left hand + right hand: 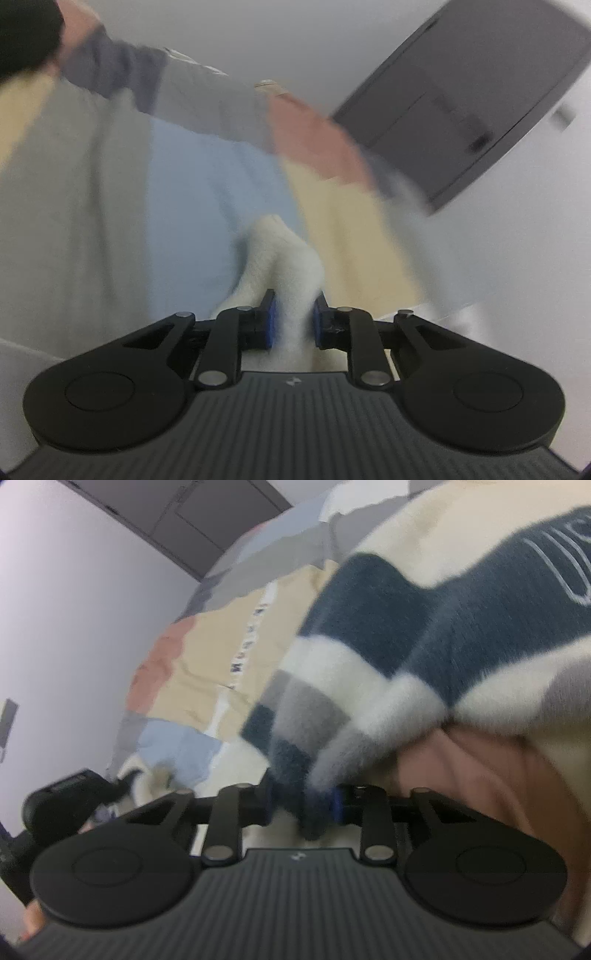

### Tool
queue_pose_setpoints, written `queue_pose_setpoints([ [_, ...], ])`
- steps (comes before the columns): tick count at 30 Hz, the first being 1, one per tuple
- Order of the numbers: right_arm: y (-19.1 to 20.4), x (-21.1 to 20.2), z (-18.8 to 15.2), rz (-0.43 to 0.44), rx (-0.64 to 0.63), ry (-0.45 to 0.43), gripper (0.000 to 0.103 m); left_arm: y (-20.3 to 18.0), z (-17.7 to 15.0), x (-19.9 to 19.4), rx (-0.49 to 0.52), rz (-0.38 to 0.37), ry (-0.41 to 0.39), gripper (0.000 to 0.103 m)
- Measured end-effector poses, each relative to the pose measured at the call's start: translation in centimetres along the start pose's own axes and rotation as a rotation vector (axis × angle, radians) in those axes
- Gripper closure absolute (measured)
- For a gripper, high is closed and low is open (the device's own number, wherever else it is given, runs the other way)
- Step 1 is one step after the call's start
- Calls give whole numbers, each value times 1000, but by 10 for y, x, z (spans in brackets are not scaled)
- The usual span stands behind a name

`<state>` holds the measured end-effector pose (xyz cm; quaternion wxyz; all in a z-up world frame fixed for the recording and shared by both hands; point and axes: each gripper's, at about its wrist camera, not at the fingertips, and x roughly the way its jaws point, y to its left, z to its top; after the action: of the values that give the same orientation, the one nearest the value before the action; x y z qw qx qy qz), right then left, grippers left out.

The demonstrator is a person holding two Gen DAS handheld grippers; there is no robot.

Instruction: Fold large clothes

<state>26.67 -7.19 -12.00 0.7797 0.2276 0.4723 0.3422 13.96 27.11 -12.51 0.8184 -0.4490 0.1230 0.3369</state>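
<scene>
The left gripper (291, 321) was closed down on a bunched fold of cream fleece, the blue pads (270, 320) pressing it from either side so that the fabric stood up in a soft peak between the fingers. That fleece belonged to the large fuzzy sweater (424, 627), striped in cream, navy and grey, which spread across the upper right of the right wrist view and draped over a patchwork bedspread (207, 664) of tan, blue, salmon and grey blocks. The right gripper (306, 805) was likewise drawn in tight, pinching a navy-and-white striped edge of the same sweater; one blue pad showed just beside the cloth, while the other was buried under it. A pink layer (480, 775) lay under the sweater's hem on the right, though the blur made it hard to say whether it was lining or a separate piece. In the left wrist view the bedspread was smeared by motion, with a pale wall (258, 33) and a dark grey cabinet (461, 99) beyond it. The left gripper also appeared at the lower left of the right wrist view, cream fabric gathered at its tip.
</scene>
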Motion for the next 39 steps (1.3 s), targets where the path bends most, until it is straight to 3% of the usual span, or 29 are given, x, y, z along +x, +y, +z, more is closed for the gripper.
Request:
queue_pose_setpoints([
  [4,-2,-16,-3,108,-23,-76,76,4,23,-23,-70,-338,-78,82],
  [6,-3,-21,-4,140,-31,-99,76,7,31,-33,-81,-411,-118,82],
  [8,0,-20,-4,131,-50,-102,76,12,33,-30,-87,-349,-90,82],
  [12,14,-13,-14,6,-178,-77,76,38,23,-10,-128,-140,-19,82],
  [15,17,-10,-20,-58,-232,-62,76,47,20,-1,-120,-38,34,81],
  [18,18,-13,-20,-72,-252,-42,76,49,23,-9,-95,25,4,79],
  [21,20,-28,-19,-69,-287,-29,73,48,28,-27,-23,144,-66,73],
  [23,20,-43,-19,-77,-300,-24,74,58,36,-41,4,220,-117,61],
  [25,20,-59,-18,-66,-320,-19,74,65,40,-50,1,217,-126,55],
  [30,12,-116,-22,-72,-388,-38,71,59,35,-59,-1,124,-52,48],
  [33,-1,-161,-23,-85,-387,-82,71,34,20,-75,39,24,-13,47],
  [36,-20,-207,-24,-115,-362,-138,71,2,-1,-97,140,-46,-9,46],
  [39,-45,-250,-22,-169,-317,-205,67,-26,-29,-114,210,-184,52,46],
])
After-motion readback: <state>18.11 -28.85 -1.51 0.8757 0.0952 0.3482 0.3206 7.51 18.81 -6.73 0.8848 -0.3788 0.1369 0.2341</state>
